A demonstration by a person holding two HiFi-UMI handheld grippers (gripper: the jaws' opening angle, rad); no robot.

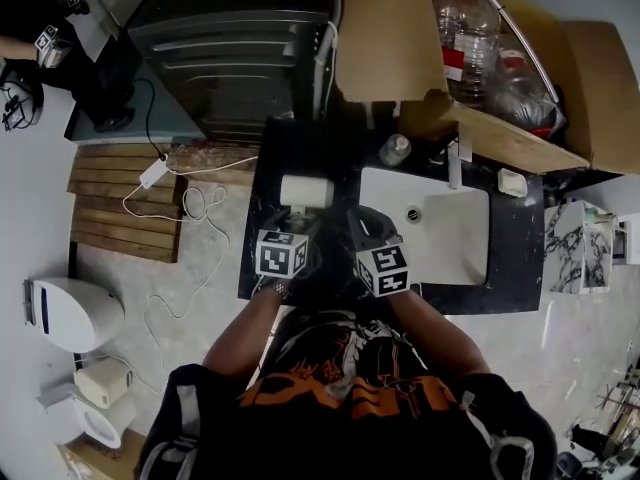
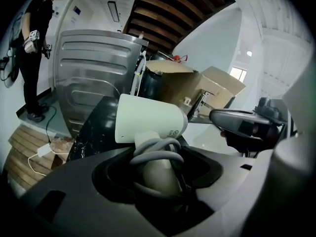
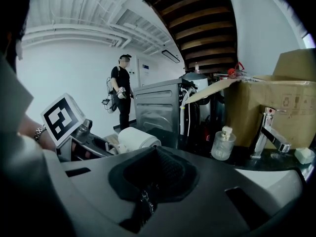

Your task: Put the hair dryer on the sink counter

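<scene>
The white hair dryer (image 1: pixel 305 191) (image 2: pixel 148 120) is over the left part of the dark sink counter (image 1: pixel 520 258); I cannot tell whether it rests on it. Its handle, wound with grey cord (image 2: pixel 155 152), sits between the jaws of my left gripper (image 1: pixel 297 218) (image 2: pixel 158 174), which is shut on it. Just to the right, my right gripper (image 1: pixel 365 233) (image 3: pixel 155 177) is shut on a black mesh pouch (image 3: pixel 160 169). The dryer's barrel (image 3: pixel 138 138) also shows in the right gripper view.
The white basin (image 1: pixel 440 238) fills the counter's right half, with a faucet (image 1: pixel 455 168), a glass soap bottle (image 1: pixel 395 149) and a soap bar (image 1: pixel 512 182) behind it. A cardboard box (image 1: pixel 400 38) and a washing machine (image 1: pixel 240 38) stand at the back. A person (image 3: pixel 121 90) stands nearby.
</scene>
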